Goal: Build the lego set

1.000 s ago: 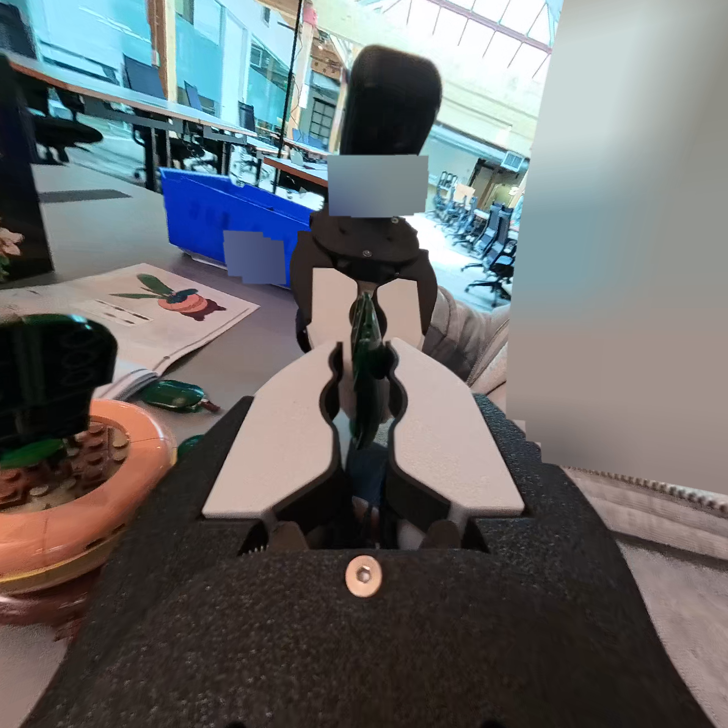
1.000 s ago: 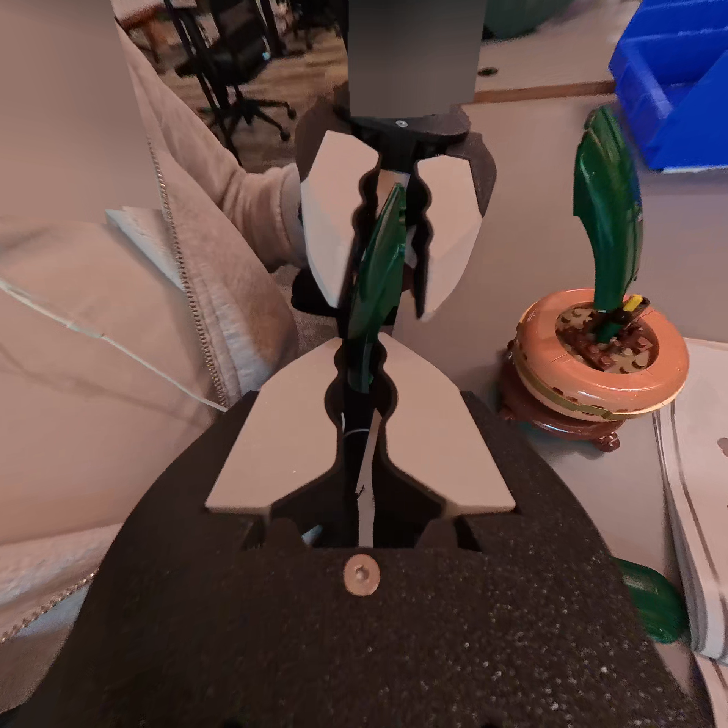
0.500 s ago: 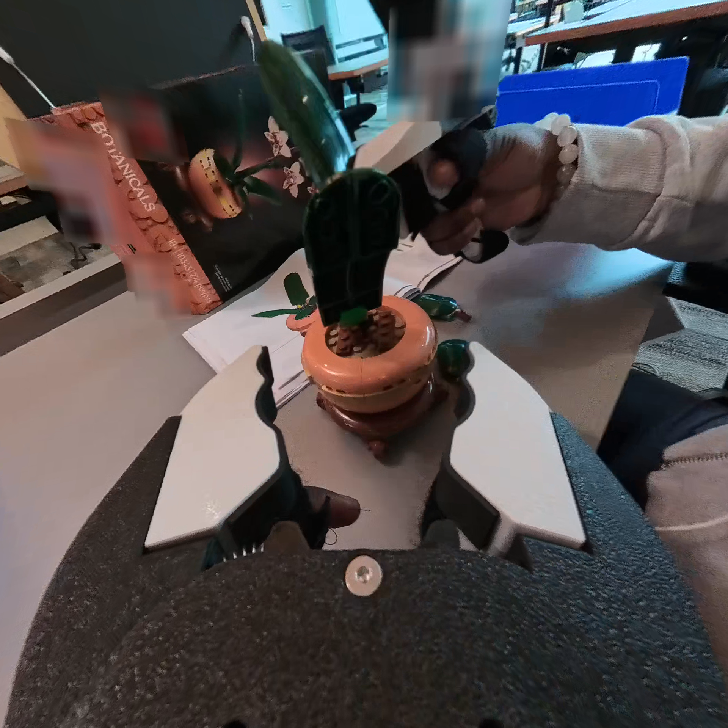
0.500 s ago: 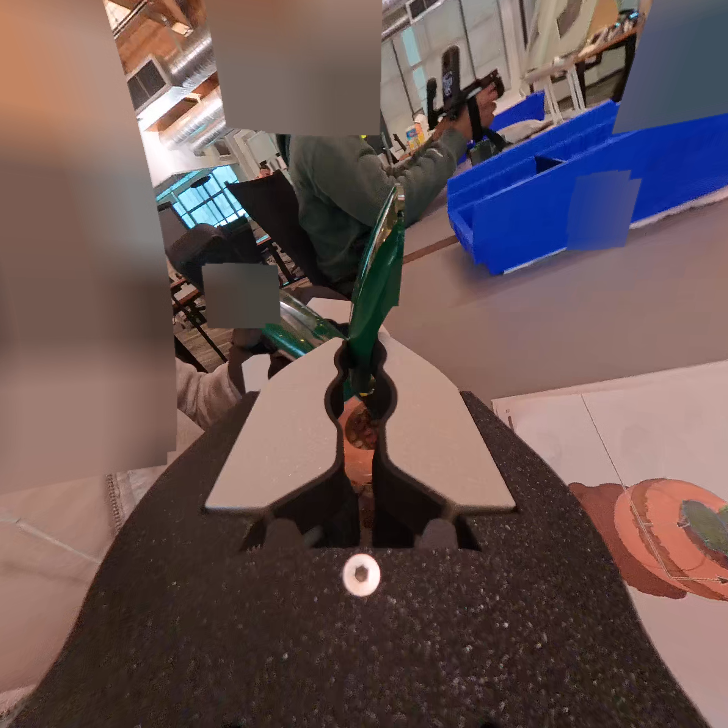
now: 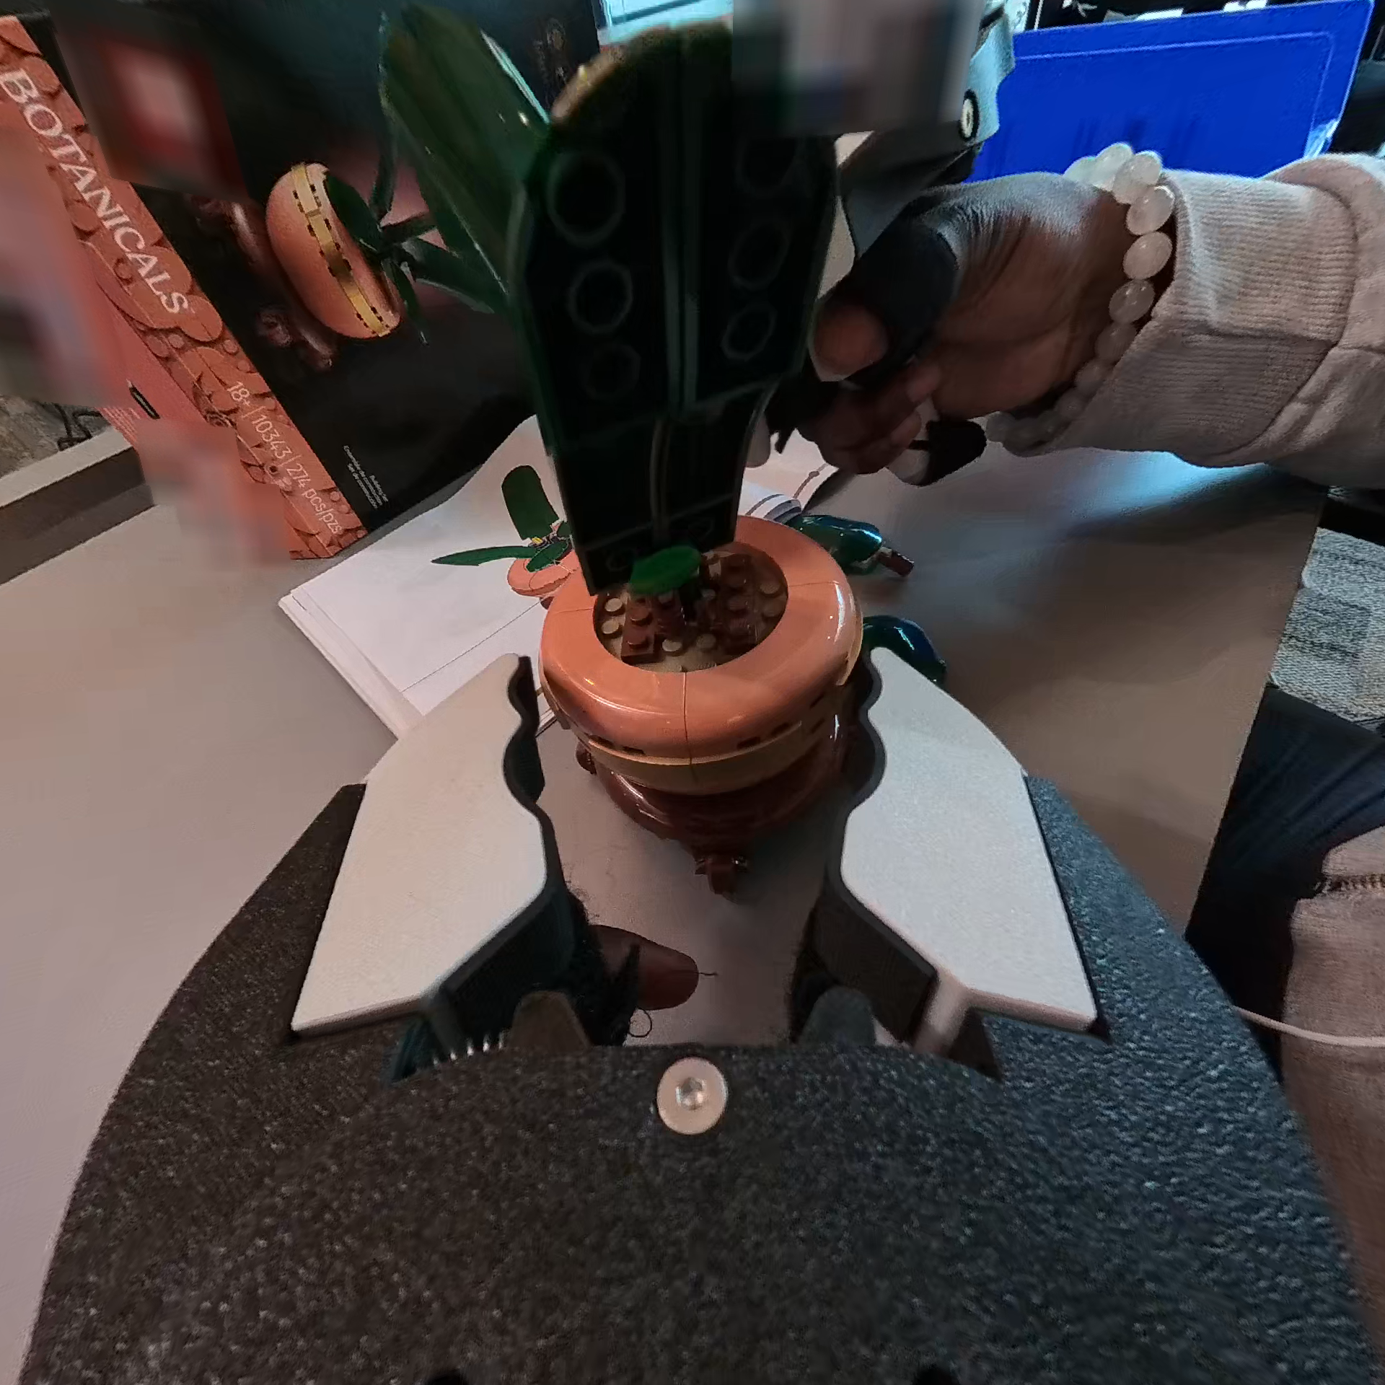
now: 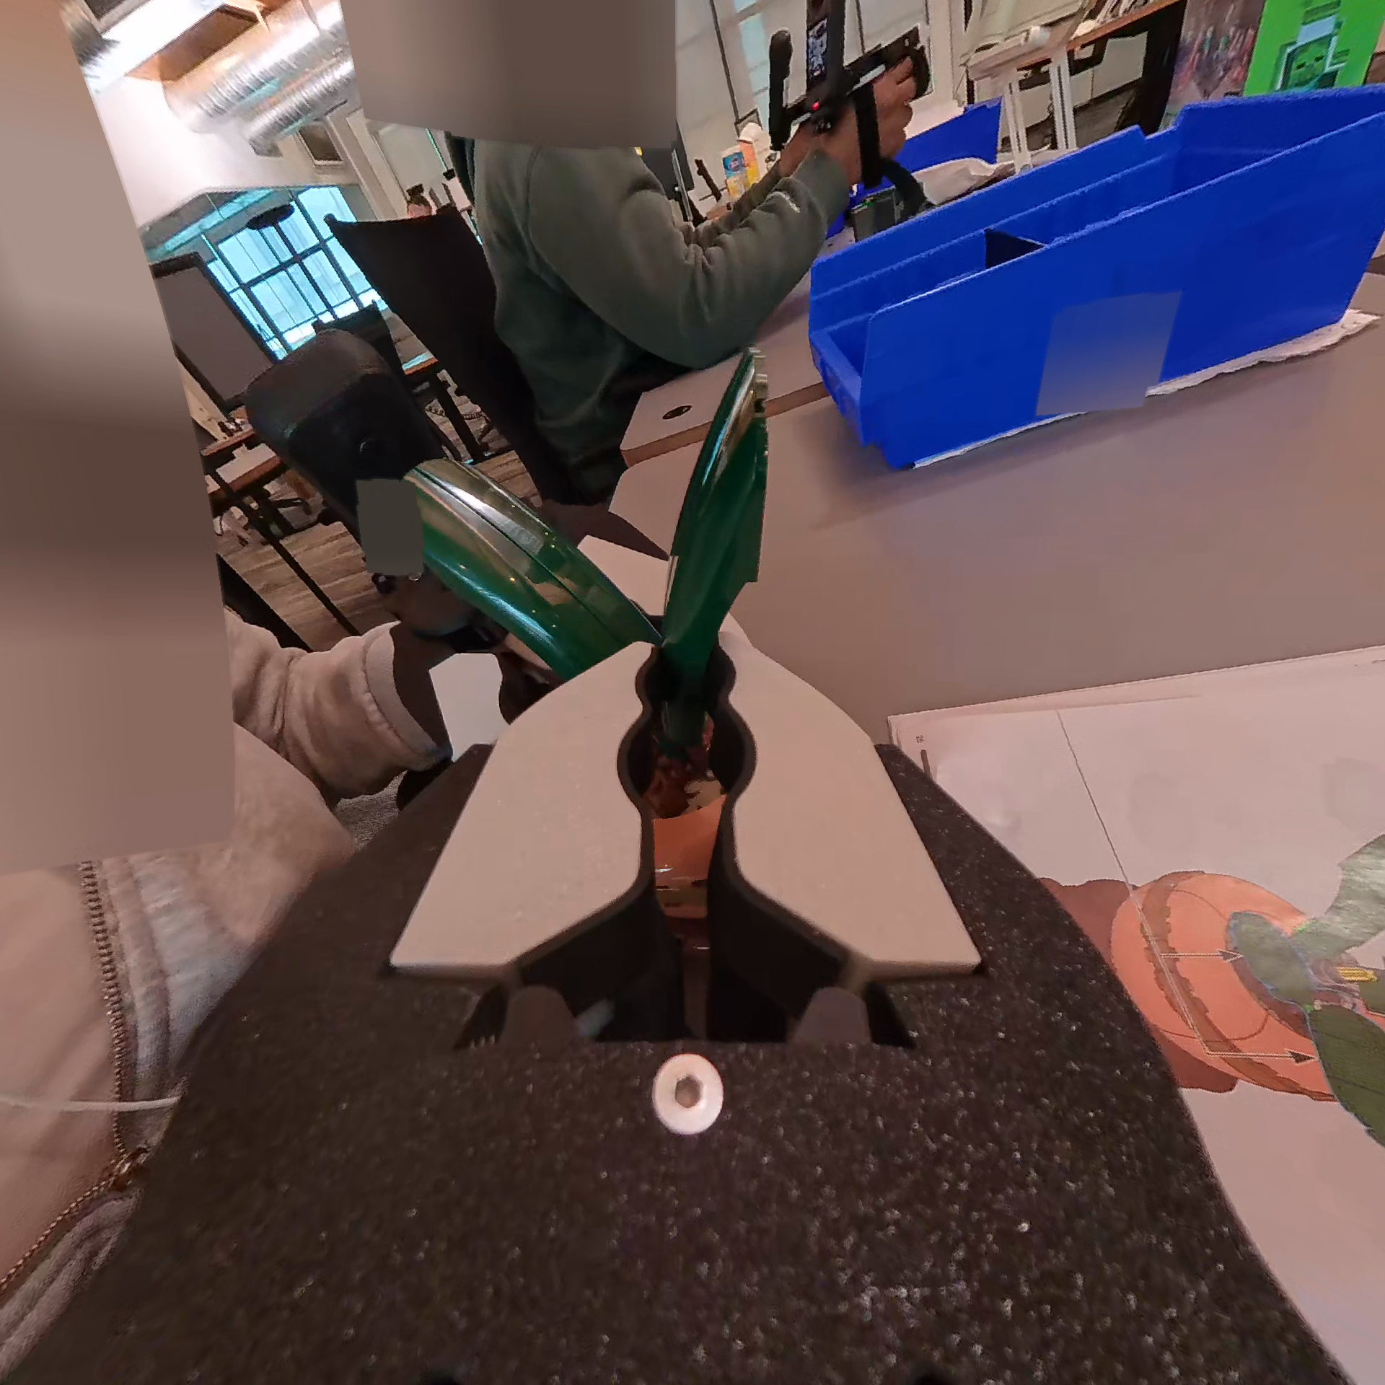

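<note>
Pot (image 5: 697,697) is bracketed by the spread left gripper (image 5: 693,678) near the desk's edge — judged for steadying. Leaf (image 6: 716,539) is pinched in the right gripper (image 6: 686,674) above the pot — for seating.

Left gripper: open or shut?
Open. The left gripper has its jaws spread either side of the pot, with gaps visible, not clamped.

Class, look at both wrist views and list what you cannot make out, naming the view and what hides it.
- Left wrist view: the tall leaf is cut off by the top edge.
- Left wrist view: the right gripper's tips are hidden behind that leaf.
- Right wrist view: the pot shows only through the gap between the right gripper fingers, so whether the held leaf is seated cannot be told.
- Left wrist view: the pot's far side and the loose leaves behind it are partly hidden.
</note>
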`<state>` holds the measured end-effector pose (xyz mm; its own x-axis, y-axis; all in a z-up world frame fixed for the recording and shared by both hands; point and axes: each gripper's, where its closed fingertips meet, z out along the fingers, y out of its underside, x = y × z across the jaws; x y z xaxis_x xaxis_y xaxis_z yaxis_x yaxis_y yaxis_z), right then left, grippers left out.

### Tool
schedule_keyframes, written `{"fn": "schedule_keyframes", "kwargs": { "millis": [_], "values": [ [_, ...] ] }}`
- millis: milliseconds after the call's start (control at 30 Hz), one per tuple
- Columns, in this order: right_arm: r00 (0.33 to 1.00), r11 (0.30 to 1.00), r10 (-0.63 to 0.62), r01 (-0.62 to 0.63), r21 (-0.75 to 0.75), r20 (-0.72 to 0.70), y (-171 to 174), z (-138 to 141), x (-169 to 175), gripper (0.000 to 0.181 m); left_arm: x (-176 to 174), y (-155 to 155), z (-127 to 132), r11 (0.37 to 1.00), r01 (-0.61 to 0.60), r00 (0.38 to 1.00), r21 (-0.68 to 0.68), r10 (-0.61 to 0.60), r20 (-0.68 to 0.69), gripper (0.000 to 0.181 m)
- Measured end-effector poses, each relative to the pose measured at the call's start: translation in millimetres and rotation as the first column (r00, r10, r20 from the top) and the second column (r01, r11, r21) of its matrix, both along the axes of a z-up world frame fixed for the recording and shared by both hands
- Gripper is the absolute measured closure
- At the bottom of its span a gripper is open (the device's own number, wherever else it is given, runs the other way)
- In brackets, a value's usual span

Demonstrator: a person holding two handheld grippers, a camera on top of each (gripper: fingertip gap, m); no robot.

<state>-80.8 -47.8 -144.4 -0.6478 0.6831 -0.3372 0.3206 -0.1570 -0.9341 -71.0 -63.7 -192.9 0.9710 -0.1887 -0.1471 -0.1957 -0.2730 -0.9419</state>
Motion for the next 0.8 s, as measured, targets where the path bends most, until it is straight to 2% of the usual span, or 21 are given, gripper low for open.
{"fn": "schedule_keyframes", "kwargs": {
  "millis": [133, 800],
  "values": [
    [1.000, 0.999, 0.012, -0.012, -0.035, 0.005, -2.6, 1.3, -1.0, 0.172, 0.9, 0.3, -0.4, 1.000, 0.012, 1.000, -0.001, -0.012, 0.002, 0.103],
    [1.000, 0.989, 0.015, -0.014, 0.144, -0.007, -5.5, -3.0, -0.8, 0.172, 1.2, 1.3, -0.4, 1.000, 0.022, 1.000, 0.007, -0.022, -0.003, 0.103]
  ]
}}
